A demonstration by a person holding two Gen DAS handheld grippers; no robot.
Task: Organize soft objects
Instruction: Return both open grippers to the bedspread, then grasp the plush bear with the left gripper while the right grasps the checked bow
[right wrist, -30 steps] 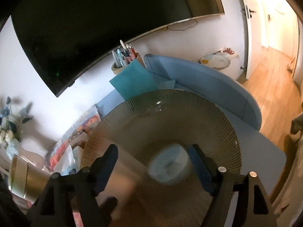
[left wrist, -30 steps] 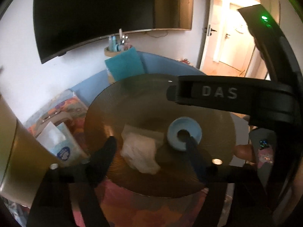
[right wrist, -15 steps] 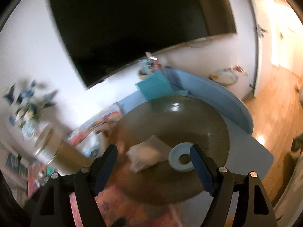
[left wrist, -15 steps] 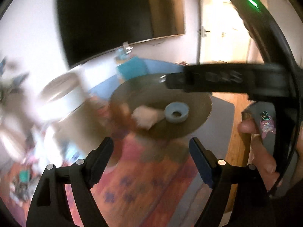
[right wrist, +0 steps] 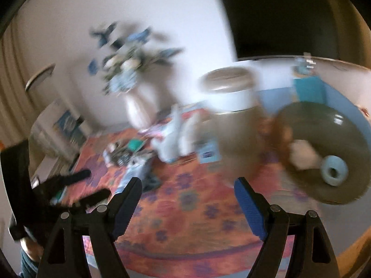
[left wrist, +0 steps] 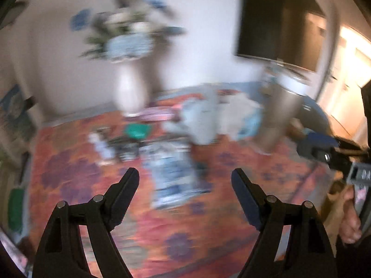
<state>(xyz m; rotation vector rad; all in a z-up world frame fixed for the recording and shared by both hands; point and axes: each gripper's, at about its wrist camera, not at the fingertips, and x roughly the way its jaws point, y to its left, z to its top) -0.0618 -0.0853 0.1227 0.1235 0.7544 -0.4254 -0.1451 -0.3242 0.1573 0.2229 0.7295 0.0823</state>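
Both views are smeared by motion. My left gripper (left wrist: pixel 185 178) is open with nothing between its fingers, above a blue-and-white patterned packet (left wrist: pixel 171 176) on the orange flowered tablecloth (left wrist: pixel 208 220). My right gripper (right wrist: pixel 187 185) is also open and holds nothing. In the right wrist view a brown glass plate (right wrist: pixel 343 139) sits far right, holding a crumpled white cloth (right wrist: pixel 303 150) and a pale blue ring (right wrist: pixel 334 171). The same view shows the left gripper (right wrist: pixel 98 183) at the left, near the patterned packet (right wrist: pixel 134 171). The right gripper's blue pad (left wrist: pixel 317 139) shows at the left wrist view's right edge.
A white vase of blue flowers (right wrist: pixel 136 108) stands at the back. A tall gold and white canister (right wrist: pixel 231 106) stands mid-table beside pale tissue packs (right wrist: pixel 176 139). A green item (left wrist: pixel 136 131) and small dark clutter (left wrist: pixel 125 148) lie left of centre. A hand (left wrist: pixel 350 217) is low right.
Both grippers have swung left, away from the brown plate toward the cluttered middle of the table. The plate has left the left wrist view and slid to the right wrist view's right side.
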